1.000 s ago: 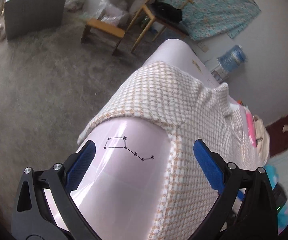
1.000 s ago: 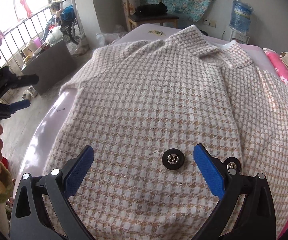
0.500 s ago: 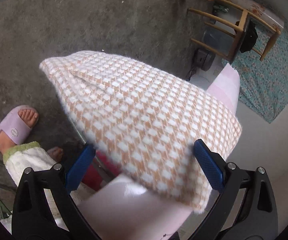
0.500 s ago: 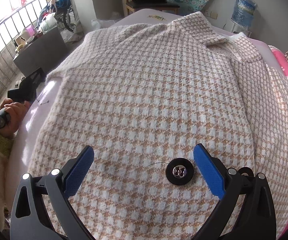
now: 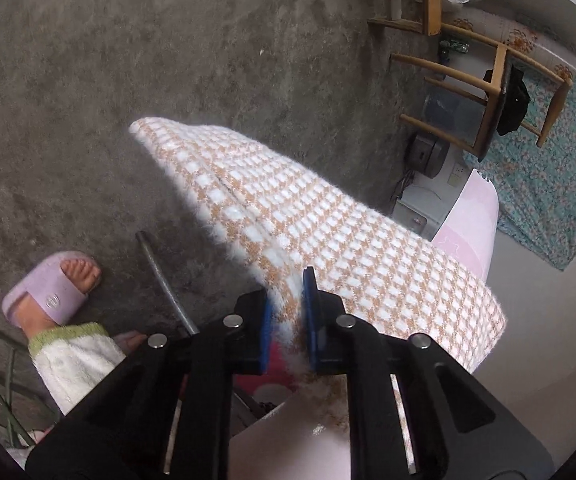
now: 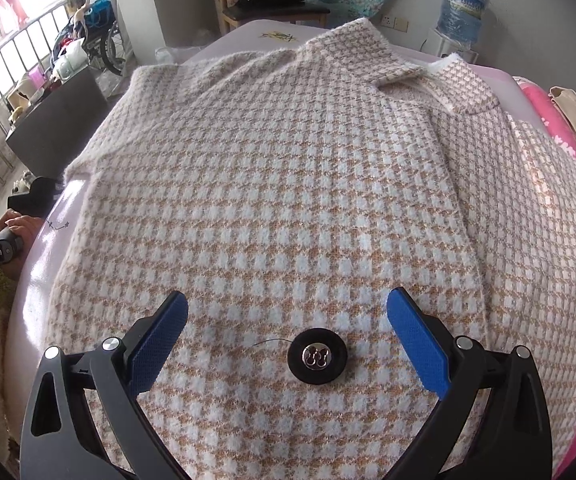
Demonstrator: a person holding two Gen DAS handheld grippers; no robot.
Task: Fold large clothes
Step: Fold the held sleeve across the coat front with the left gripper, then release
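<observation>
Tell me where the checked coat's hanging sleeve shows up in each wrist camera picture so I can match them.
Left wrist view: the sleeve runs diagonally through the middle, hanging over the floor, its near edge pinched in the left gripper, whose jaws have just closed on it.
Right wrist view: the sleeve itself is not in view; it drops off the coat at the left bed edge.
Shared landmark: the wooden chair with dark clothing on it.

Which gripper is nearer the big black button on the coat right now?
Right. The right gripper hovers open just above the black button, which sits between its fingers. The left gripper is off at the bed's edge, shut on the hanging sleeve.
</observation>
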